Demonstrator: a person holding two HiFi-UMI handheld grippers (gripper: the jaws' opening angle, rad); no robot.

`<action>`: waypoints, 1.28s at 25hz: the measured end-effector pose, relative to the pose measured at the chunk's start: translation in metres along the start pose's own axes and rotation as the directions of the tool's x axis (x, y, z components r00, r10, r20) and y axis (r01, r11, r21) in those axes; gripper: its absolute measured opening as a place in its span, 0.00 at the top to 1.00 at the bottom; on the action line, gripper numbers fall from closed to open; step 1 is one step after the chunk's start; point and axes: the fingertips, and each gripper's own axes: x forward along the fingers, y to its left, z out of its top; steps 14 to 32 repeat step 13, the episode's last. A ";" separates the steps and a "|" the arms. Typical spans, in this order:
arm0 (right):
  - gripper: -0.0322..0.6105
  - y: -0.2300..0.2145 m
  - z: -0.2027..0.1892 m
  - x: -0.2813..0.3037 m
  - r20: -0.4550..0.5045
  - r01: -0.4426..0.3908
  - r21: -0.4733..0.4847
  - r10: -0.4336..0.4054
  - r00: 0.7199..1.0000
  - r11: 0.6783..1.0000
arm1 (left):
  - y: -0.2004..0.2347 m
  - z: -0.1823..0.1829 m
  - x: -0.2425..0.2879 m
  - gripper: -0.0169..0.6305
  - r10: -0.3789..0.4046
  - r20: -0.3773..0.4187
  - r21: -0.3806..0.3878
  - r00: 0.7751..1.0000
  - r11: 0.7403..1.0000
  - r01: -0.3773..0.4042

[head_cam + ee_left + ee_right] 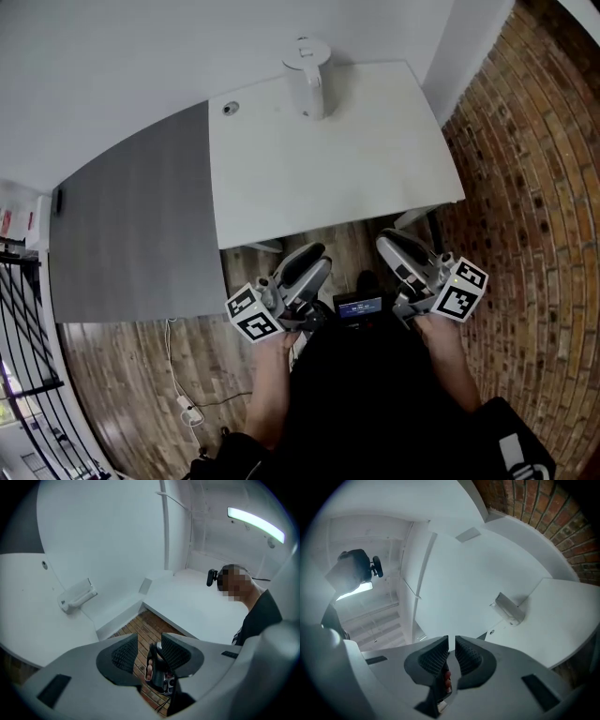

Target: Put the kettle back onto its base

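A white kettle (310,82) stands upright at the far edge of the white table (328,178); I cannot make out a separate base under it. It shows small in the left gripper view (77,595) and in the right gripper view (509,607). Both grippers are held close to the person's body, short of the table's near edge and far from the kettle. My left gripper (319,259) (149,647) is open with nothing between its pads. My right gripper (386,243) (451,651) has its jaws together, only a thin slit between them, and holds nothing.
A small round hole (231,109) sits in the table's far left corner. A grey surface (131,234) adjoins the table on the left. A brick wall (525,187) runs along the right. A cable with a plug strip (186,405) lies on the wooden floor.
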 end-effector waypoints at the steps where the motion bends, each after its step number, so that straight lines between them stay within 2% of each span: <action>1: 0.87 0.003 -0.003 -0.002 0.002 0.016 -0.005 -0.016 1.000 1.000 | -0.001 -0.002 -0.004 0.73 -0.012 -0.003 -0.015 1.000 1.000 0.012; 8: 0.87 0.018 -0.033 -0.031 -0.012 0.102 -0.018 -0.102 0.995 0.995 | -0.004 -0.021 -0.019 0.73 -0.072 0.006 -0.098 0.997 0.993 0.072; 13: 0.87 0.028 -0.034 -0.038 0.000 0.106 -0.028 -0.106 0.994 0.994 | -0.021 -0.021 -0.020 0.77 -0.099 -0.001 -0.082 0.995 0.992 0.098; 32: 0.87 0.028 -0.034 -0.038 0.000 0.106 -0.028 -0.106 0.994 0.994 | -0.021 -0.021 -0.020 0.77 -0.099 -0.001 -0.082 0.995 0.992 0.098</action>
